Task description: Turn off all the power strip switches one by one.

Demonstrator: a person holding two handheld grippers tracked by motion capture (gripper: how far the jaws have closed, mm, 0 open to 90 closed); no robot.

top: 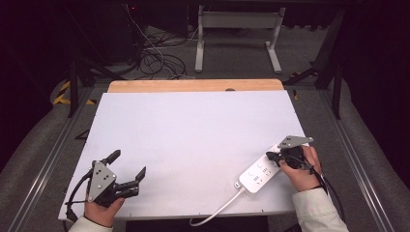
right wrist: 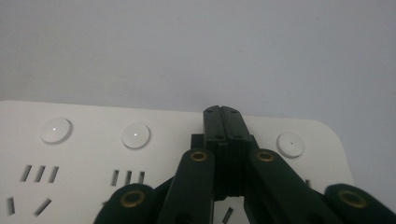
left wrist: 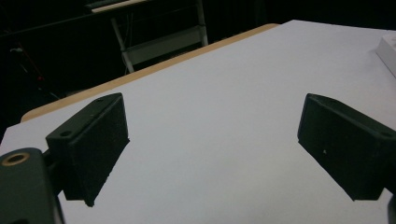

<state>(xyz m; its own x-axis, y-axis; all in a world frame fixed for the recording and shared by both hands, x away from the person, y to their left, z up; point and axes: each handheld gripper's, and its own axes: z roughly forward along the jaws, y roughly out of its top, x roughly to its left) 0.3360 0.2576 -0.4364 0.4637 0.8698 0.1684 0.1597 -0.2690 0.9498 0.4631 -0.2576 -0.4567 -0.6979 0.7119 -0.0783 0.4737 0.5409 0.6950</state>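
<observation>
Two grippers: right gripper (right wrist: 222, 111) w/ jaws pressed together, tips down on power strip (top: 258, 173) directly beneath, among its round buttons (right wrist: 136, 135); strip's long axis runs crosswise to jaws. Left gripper (top: 126, 169) jaws wide apart, strip well off.

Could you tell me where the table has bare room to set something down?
The white table is bare from the left gripper across to the power strip. Only the right near corner is crowded, by that strip and the right gripper.
</observation>
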